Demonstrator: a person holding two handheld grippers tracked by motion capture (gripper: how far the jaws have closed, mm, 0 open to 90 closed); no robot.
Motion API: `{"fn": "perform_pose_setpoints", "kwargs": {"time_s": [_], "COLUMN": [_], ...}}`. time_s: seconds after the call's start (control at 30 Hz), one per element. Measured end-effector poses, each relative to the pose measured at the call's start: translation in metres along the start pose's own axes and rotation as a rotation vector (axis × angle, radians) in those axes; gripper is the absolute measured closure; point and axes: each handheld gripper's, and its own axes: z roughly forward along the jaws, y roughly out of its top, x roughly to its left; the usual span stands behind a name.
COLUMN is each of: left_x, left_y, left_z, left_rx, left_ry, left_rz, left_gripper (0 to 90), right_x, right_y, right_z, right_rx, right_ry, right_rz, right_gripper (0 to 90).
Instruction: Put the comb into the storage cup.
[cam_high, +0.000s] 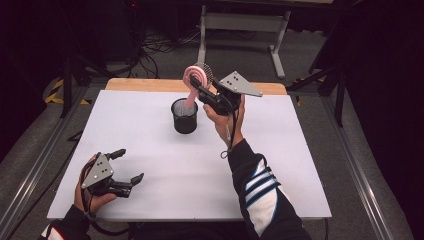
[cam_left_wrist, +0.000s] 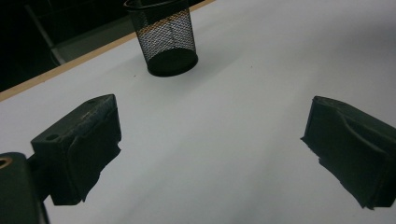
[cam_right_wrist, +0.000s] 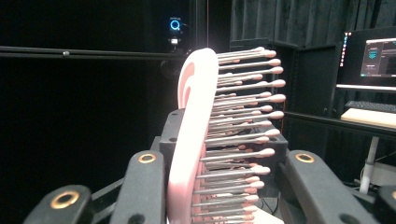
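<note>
The pink hairbrush (cam_high: 196, 80) is clamped in the right gripper (cam_high: 202, 95) above the mesh cup (cam_high: 184, 116) near the worktop's far edge, handle at the rim; lowering and release remain. The left gripper (cam_high: 127, 167) rests with fingers apart.

A white table top (cam_high: 165, 150) lies on a wooden board (cam_high: 140, 84). Behind it stand a grey metal frame (cam_high: 243, 22) and black cables (cam_high: 155, 47) on the floor.

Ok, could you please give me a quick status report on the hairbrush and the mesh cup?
Right tool shut on pink hairbrush, handle end over mesh cup. Left tool open, empty, near table front edge. Nothing in the way.
</note>
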Motion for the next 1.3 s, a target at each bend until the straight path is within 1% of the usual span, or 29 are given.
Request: {"fn": "perform_pose_setpoints", "kwargs": {"time_s": [0.03, 0.13, 0.43, 0.6, 0.7, 0.8, 0.83, 1.0, 1.13, 1.3], "left_x": [0.000, 0.000, -0.001, -0.001, -0.001, -0.001, -0.001, 0.000, -0.001, -0.001], "left_y": [0.000, 0.000, 0.000, 0.000, 0.000, 0.000, 0.000, -0.001, -0.001, -0.001], "left_z": [0.000, 0.000, 0.001, 0.000, 0.000, 0.000, 0.000, 0.000, 0.000, -0.001], "left_rx": [0.000, 0.002, 0.002, 0.003, 0.002, 0.002, 0.003, 0.001, 0.002, 0.005], "left_ry": [0.000, 0.000, -0.003, -0.004, -0.003, -0.005, -0.006, -0.005, -0.007, -0.005], "left_rz": [0.001, 0.007, 0.002, 0.006, 0.003, 0.008, 0.007, 0.003, 0.005, 0.003], "left_gripper": [4.9, 5.0, 5.0, 5.0, 5.0, 5.0, 5.0, 5.0, 5.1, 5.3], "right_x": [0.000, 0.001, -0.003, -0.006, -0.009, -0.010, -0.010, -0.011, -0.012, -0.011], "right_y": [-0.001, -0.003, -0.009, -0.013, -0.019, -0.022, -0.023, -0.029, -0.034, -0.038], "right_z": [0.001, 0.004, 0.010, 0.012, 0.016, 0.019, 0.020, 0.025, 0.028, 0.029], "right_rx": [0.006, 0.012, 0.024, 0.034, 0.052, 0.070, 0.071, 0.095, 0.107, 0.120], "right_ry": [0.000, -0.002, -0.017, -0.023, -0.037, -0.044, -0.043, -0.055, -0.057, -0.056], "right_rz": [-0.008, -0.010, 0.008, 0.017, 0.030, 0.021, 0.030, 0.024, 0.039, 0.037], "right_gripper": [64.1, 64.1, 64.0, 64.1, 64.1, 64.1, 64.1, 64.1, 64.1, 64.1]}}
